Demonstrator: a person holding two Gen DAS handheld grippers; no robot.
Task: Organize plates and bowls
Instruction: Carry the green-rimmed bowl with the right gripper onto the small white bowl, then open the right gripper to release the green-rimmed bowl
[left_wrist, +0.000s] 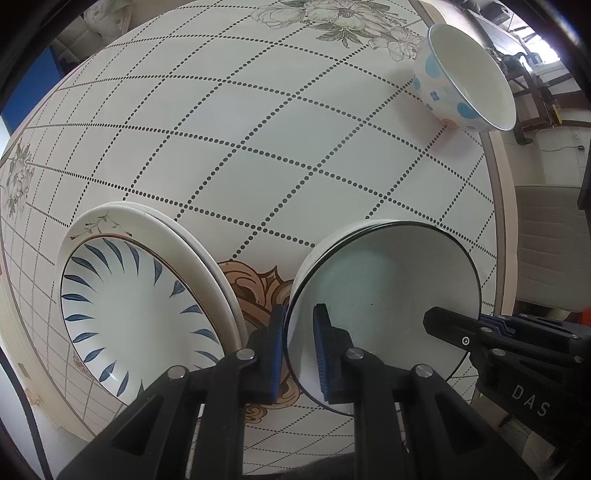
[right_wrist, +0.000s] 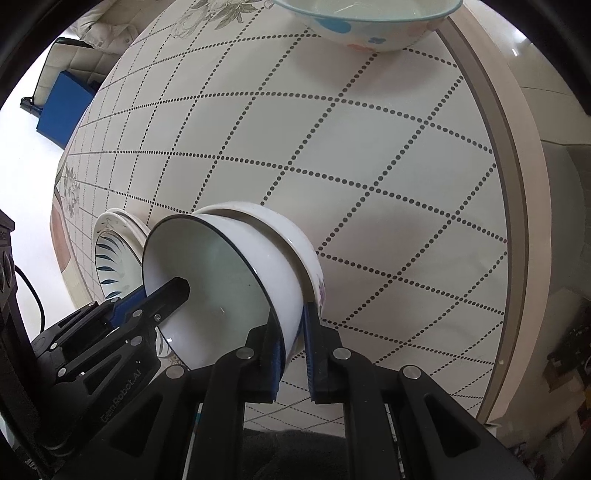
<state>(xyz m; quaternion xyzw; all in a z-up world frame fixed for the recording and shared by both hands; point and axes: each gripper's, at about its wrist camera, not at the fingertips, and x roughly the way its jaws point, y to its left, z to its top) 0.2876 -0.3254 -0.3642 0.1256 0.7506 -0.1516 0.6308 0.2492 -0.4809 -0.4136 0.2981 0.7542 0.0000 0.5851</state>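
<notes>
Both grippers hold the same white bowl (left_wrist: 384, 295), the one w/ the thin dark rim. It sits nested in a second bowl (right_wrist: 295, 236), at about 5 o'clock in the left wrist view.

The left gripper (left_wrist: 299, 350) is pinched on the bowl's left wall, one finger inside, one outside. The right gripper (right_wrist: 293, 347) is pinched on the right wall the same way.

The plate stack (left_wrist: 140, 306) w/ blue leaves is just beside it, at 8 o'clock. The spotted bowl (left_wrist: 465, 81) is well apart, at 1 o'clock, near the table (left_wrist: 258, 147) edge.

Step now, I think: stacking bowls. Can't tell if the held bowl is fully seated. Next prob: let go w/ both, then fetch the spotted bowl and set it on top. Go slow so the stack won't tip.
</notes>
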